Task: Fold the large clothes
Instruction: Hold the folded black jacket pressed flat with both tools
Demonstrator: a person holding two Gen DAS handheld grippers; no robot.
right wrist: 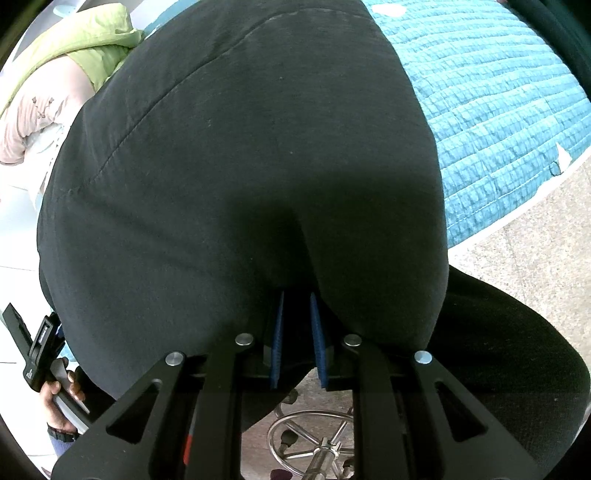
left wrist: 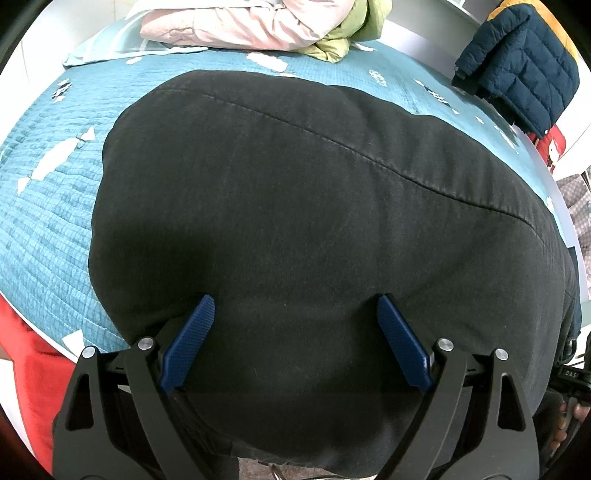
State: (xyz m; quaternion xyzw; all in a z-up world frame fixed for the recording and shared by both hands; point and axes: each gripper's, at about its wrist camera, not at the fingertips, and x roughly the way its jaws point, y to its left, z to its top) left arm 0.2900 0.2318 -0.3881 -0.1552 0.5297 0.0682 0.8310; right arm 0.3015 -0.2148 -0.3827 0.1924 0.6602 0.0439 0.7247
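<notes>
A large black garment [left wrist: 288, 192] lies spread over the teal quilted bed [left wrist: 48, 206], a seam running diagonally across it. My left gripper [left wrist: 295, 301] is open, its blue fingers [left wrist: 192, 339] wide apart just above the garment's near part, holding nothing. In the right wrist view the same black garment [right wrist: 240, 147] fills the frame. My right gripper [right wrist: 297, 295] is shut on a pinched fold of the garment's near edge, the cloth puckering up from between the blue pads [right wrist: 277, 339].
A pile of pink bedding [left wrist: 236, 26] and a green garment [left wrist: 347, 40] lies at the bed's far end. A navy puffer jacket [left wrist: 517, 66] hangs at right. A red cloth [left wrist: 33, 376] is at lower left. A stool's chrome base [right wrist: 314, 443] stands on the floor.
</notes>
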